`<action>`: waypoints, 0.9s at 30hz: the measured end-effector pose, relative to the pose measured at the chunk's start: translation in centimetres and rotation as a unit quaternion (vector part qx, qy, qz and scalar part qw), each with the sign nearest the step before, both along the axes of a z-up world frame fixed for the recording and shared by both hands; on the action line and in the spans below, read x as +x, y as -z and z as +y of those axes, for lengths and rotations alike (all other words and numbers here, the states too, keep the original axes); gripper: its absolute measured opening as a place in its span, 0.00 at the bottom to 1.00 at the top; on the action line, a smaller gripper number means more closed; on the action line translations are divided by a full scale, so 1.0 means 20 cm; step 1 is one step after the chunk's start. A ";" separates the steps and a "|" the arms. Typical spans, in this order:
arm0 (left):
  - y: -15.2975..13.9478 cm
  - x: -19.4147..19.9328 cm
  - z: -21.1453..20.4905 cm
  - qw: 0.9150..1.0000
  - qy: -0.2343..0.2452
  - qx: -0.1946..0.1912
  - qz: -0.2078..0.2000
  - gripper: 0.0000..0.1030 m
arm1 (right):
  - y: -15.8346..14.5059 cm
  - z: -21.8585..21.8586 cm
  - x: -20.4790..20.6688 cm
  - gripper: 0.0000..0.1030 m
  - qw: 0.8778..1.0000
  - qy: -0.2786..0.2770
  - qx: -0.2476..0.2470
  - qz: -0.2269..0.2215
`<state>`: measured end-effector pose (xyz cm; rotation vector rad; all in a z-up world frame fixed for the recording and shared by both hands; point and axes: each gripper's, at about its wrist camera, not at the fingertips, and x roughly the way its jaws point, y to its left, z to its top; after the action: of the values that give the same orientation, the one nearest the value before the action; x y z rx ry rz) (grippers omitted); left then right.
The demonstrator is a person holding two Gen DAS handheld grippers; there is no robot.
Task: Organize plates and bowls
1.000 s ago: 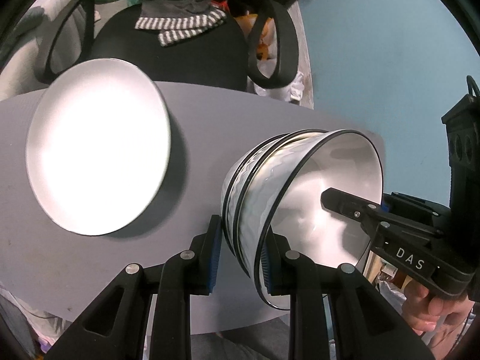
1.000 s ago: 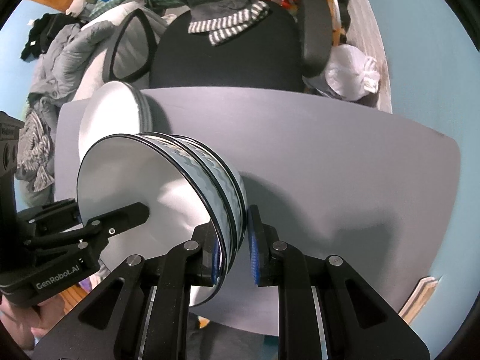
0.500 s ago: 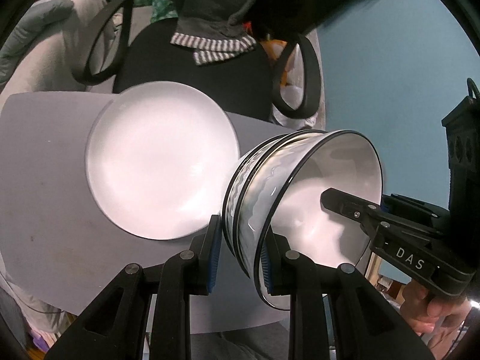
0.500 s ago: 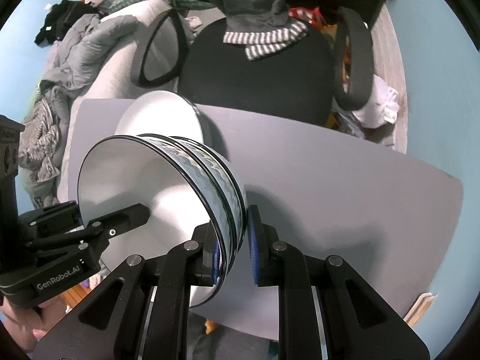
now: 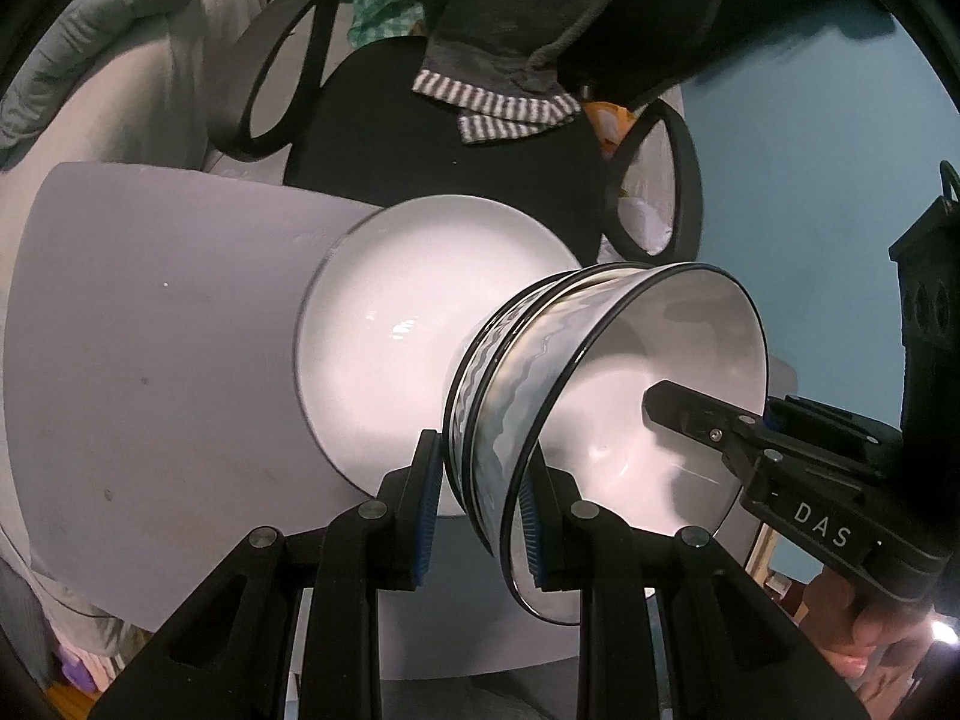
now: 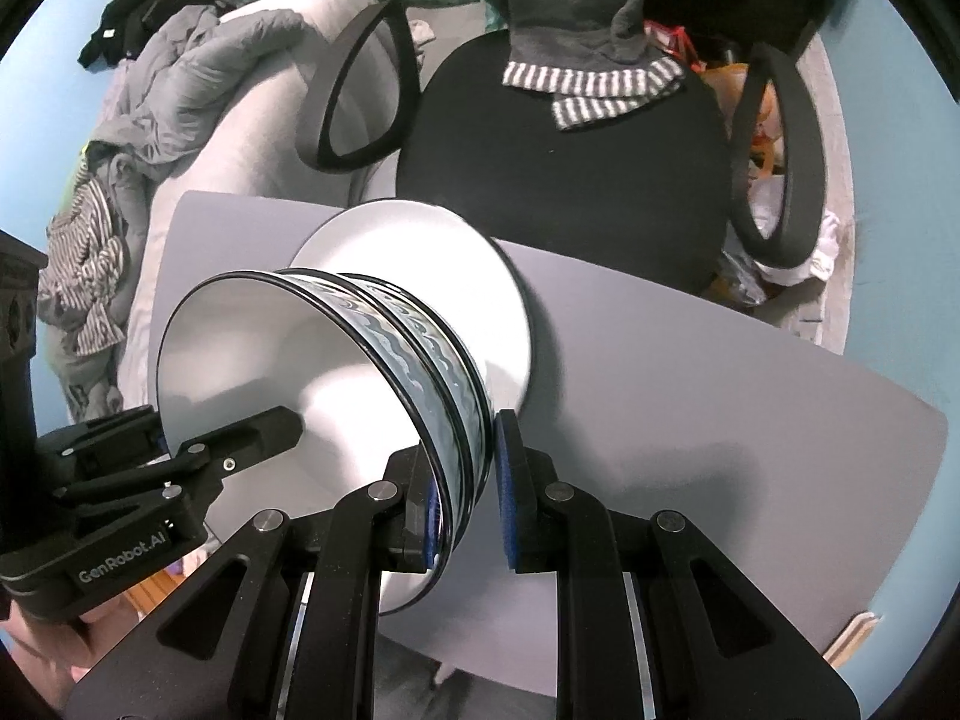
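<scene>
Both grippers pinch the same stack of bowls [image 5: 606, 414], held in the air and tipped on its side. The left gripper [image 5: 477, 504] clamps the rim wall nearest its own camera, one blue pad outside and one inside the top bowl. The right gripper [image 6: 465, 492] clamps the opposite part of the rim in the same manner. Each gripper appears in the other's view, reaching into the bowl mouth.

The stack looks like two or three nested bowls; the exact count cannot be told. The bowls are white inside, with dark rims and a wavy band outside.

Key relation: the bases of the bowls point toward the plate [image 5: 420, 324], which lies flat on the table [image 5: 150, 330] beside its far edge. The plate lies directly beyond the stack as seen from both grippers. The stack's axis runs roughly level, not yet upright. In my judgement the stack must be turned base-down before it is set on the plate. Neither hand is clearly nearer; both carry it equally.

Surroundings: an office chair [image 6: 570, 168] with a striped cloth [image 6: 591, 87] stands past the far edge of the table. Nothing stands between stack and plate. Risk: the tilted bowls may slide apart if either grip loosens.
</scene>
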<state>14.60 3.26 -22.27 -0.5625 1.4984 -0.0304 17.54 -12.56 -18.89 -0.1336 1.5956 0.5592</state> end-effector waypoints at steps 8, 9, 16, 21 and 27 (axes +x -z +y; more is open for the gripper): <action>0.12 0.04 0.10 1.000 -0.010 0.000 0.015 0.22 | 0.08 0.11 0.04 0.16 1.000 0.000 -0.009 0.011; 0.13 0.04 0.10 1.000 -0.010 0.000 0.015 0.22 | 0.09 0.12 0.04 0.16 1.000 0.000 -0.010 0.012; 0.16 0.05 0.12 1.000 -0.008 0.000 0.019 0.22 | 0.12 0.16 0.05 0.16 1.000 0.001 -0.016 0.015; 0.18 0.04 0.10 1.000 -0.005 0.003 0.022 0.22 | 0.15 0.16 0.05 0.16 1.000 -0.001 -0.023 0.017; 0.18 0.03 0.10 1.000 -0.005 0.004 0.014 0.22 | 0.16 0.15 0.06 0.16 1.000 -0.001 -0.025 0.015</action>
<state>15.28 5.27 -25.89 -0.5665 1.5213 -0.0081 18.67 -9.48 -22.04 -0.1644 1.6389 0.5244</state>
